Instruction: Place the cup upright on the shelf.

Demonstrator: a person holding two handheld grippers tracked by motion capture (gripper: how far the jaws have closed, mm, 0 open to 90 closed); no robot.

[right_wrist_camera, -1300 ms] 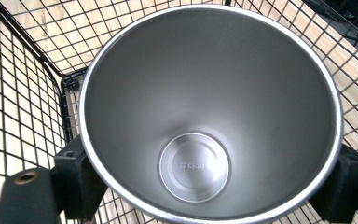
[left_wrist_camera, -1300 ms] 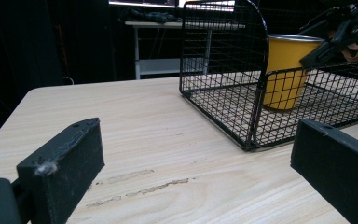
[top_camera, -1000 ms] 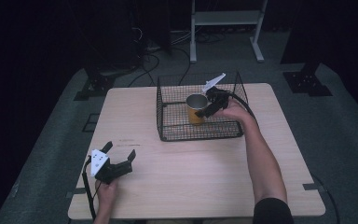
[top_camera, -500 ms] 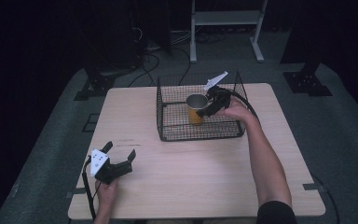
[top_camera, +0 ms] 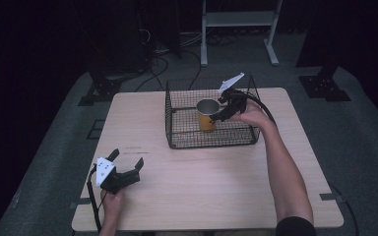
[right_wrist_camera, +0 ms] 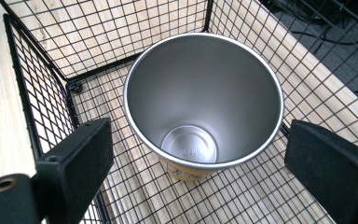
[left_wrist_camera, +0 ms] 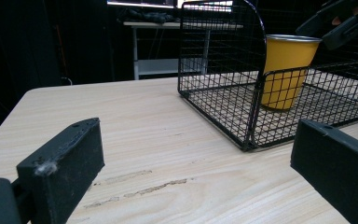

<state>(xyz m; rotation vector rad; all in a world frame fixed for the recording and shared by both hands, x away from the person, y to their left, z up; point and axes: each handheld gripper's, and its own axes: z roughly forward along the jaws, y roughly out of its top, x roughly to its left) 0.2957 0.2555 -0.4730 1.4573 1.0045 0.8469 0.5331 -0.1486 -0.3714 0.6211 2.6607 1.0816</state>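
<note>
Two claws are seen, both spread wide with nothing gripped. The right claw (top_camera: 221, 114) is held over the rim of a cup (top_camera: 207, 114), its jaws on either side of the cup (right_wrist_camera: 203, 105) and apart from it. The cup, yellow outside and steel inside, stands upright on the floor of a black wire basket (top_camera: 177, 118) at the far middle of the counter (top_camera: 202, 182). The left claw (top_camera: 126, 161) is rested near the counter's near left corner, well apart from the basket.
</note>
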